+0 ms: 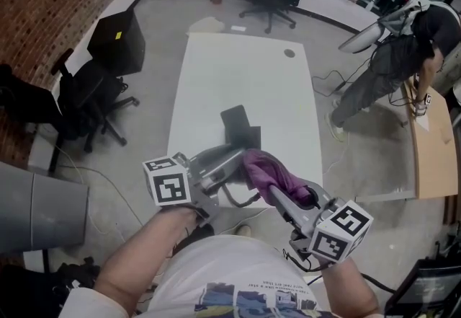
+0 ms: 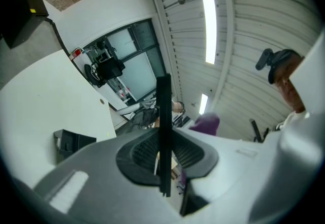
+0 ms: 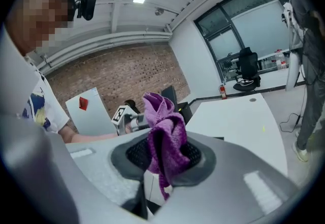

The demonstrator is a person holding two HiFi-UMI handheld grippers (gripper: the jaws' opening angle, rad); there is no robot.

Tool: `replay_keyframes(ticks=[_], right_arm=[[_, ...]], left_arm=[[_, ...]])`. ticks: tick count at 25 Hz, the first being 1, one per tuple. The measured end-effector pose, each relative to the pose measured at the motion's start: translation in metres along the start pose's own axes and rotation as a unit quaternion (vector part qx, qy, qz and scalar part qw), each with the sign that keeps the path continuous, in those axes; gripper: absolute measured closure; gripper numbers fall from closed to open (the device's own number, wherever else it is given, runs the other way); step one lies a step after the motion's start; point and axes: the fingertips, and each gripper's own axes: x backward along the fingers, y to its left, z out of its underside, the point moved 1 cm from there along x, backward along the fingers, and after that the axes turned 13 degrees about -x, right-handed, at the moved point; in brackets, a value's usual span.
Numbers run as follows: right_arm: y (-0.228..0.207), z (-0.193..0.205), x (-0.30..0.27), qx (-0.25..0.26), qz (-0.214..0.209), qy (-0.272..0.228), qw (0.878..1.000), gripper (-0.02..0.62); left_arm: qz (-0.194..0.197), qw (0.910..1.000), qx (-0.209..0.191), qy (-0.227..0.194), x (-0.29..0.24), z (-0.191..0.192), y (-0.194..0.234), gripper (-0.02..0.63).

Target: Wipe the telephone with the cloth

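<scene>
Grips purple cloth [image 3: 163, 131] tight in right tool [image 3: 161, 159], near the thin dark telephone [image 2: 163, 106] clamped edge-on in left tool [image 2: 165, 157] above the desk [image 1: 245, 71]. Seems 2 pickups done; wiping strokes likely left, no contact visible.

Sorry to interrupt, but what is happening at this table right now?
A person holds a gripper in each hand at a white table. The left gripper is shut on what appears to be the telephone, a thin black slab. The right gripper is shut on a purple cloth, raised close beside it. Contact between them is not visible.
</scene>
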Motion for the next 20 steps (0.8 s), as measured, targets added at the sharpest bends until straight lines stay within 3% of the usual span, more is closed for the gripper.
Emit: replay_keyframes(ticks=[5,10,16,20], right_arm=[[0.017,-0.052,-0.014,0.016,-0.025,-0.045,0.999,0.512],[0.028,-0.076,-0.037,0.016,-0.042,-0.063,0.997,0.512],[0.024,-0.074,-0.052,-0.019,-0.053,-0.057,0.997,0.512],[0.021,-0.061,-0.053,-0.032,-0.056,-0.043,0.997,0.512]], left_arm=[[0.006,0.9993,-0.017,0.033,-0.010,0.021,-0.010,0.525],[0.019,0.9974,-0.036,0.060,-0.013,0.040,-0.017,0.525],[0.014,0.9962,-0.042,0.075,-0.009,0.051,-0.020,0.525],[0.005,0.9978,-0.027,0.060,-0.004,0.044,-0.015,0.525]])
